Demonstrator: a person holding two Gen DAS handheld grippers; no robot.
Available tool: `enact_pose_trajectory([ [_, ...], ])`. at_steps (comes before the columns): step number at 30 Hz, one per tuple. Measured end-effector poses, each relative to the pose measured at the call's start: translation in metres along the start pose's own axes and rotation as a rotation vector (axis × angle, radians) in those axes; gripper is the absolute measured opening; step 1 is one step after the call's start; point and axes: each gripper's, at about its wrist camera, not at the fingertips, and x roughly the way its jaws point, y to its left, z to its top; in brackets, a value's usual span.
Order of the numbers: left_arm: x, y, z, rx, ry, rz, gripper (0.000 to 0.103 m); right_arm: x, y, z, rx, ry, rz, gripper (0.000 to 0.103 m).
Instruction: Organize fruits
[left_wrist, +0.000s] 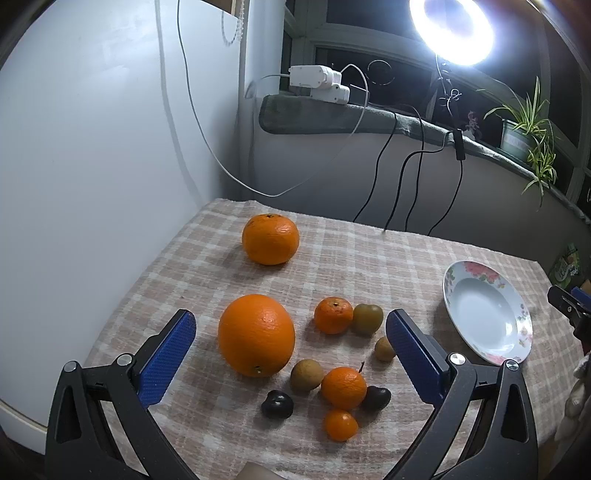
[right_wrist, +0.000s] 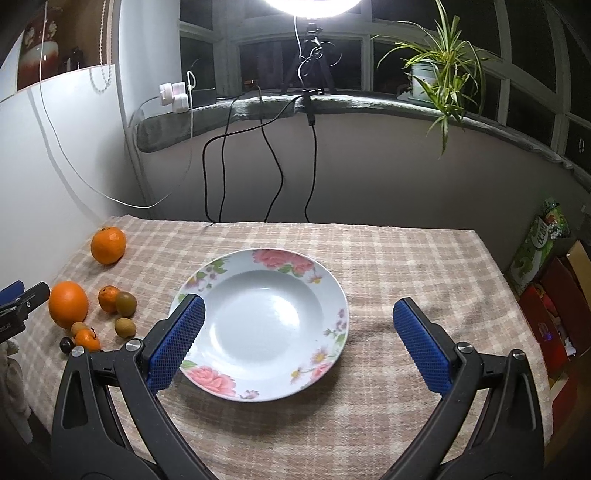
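Fruit lies scattered on a checked cloth (left_wrist: 332, 251). In the left wrist view a big orange (left_wrist: 256, 334) sits between the fingers of my left gripper (left_wrist: 291, 332), which hangs open above it. A second orange (left_wrist: 270, 239) lies farther back. Small mandarins (left_wrist: 333, 315), brown-green fruits (left_wrist: 367, 318) and dark plums (left_wrist: 277, 404) cluster to the right. An empty flowered plate (right_wrist: 314, 332) rests under my right gripper (right_wrist: 297, 325), which is open and holds nothing; its left finger overlaps the plate's rim. The same fruit shows at the left of the right wrist view, led by the big orange (right_wrist: 68, 303).
Black and white cables (left_wrist: 388, 177) hang from a windowsill behind the table. A ring light (left_wrist: 452, 29) and a potted plant (right_wrist: 439, 70) stand on the sill. Boxes and a green bag (right_wrist: 539, 243) sit beyond the table's right edge. A white wall borders the left.
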Motion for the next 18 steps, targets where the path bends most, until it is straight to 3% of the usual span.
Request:
enact_pose_trajectory([
  [18,0.003,0.020,-0.005,-0.054,0.022,-0.039,0.102,0.007,0.025,0.006,-0.050,0.012,0.099,0.103],
])
